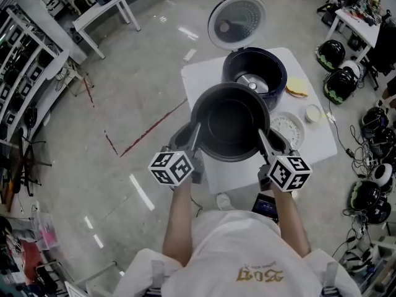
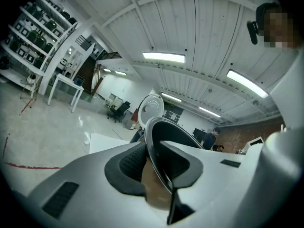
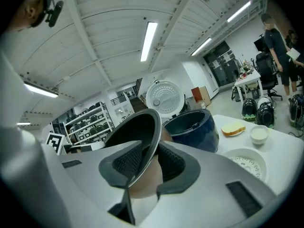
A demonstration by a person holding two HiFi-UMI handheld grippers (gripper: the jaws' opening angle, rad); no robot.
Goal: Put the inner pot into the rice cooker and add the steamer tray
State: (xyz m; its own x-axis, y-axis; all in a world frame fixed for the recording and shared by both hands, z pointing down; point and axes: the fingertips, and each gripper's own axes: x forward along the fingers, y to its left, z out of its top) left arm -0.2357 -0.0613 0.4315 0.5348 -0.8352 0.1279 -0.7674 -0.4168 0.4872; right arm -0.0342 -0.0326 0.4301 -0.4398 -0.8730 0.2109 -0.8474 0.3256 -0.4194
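A dark inner pot (image 1: 230, 129) hangs in the air above the near part of the white table, held by its rim on both sides. My left gripper (image 1: 194, 142) is shut on the pot's left rim (image 2: 156, 160), one pad inside the wall and one outside. My right gripper (image 1: 265, 142) is shut on the right rim (image 3: 145, 160) in the same way. Behind the pot stands the dark blue rice cooker (image 1: 255, 73) with its white lid (image 1: 236, 18) raised. The white perforated steamer tray (image 1: 288, 129) lies flat on the table right of the pot.
A yellow sponge (image 1: 297, 88) and a small white cup (image 1: 313, 113) lie on the table's (image 1: 201, 73) right part. A white side table (image 1: 102, 14) stands far left, shelving (image 1: 25, 60) beyond it. Helmets and cables (image 1: 337, 73) crowd the floor at right.
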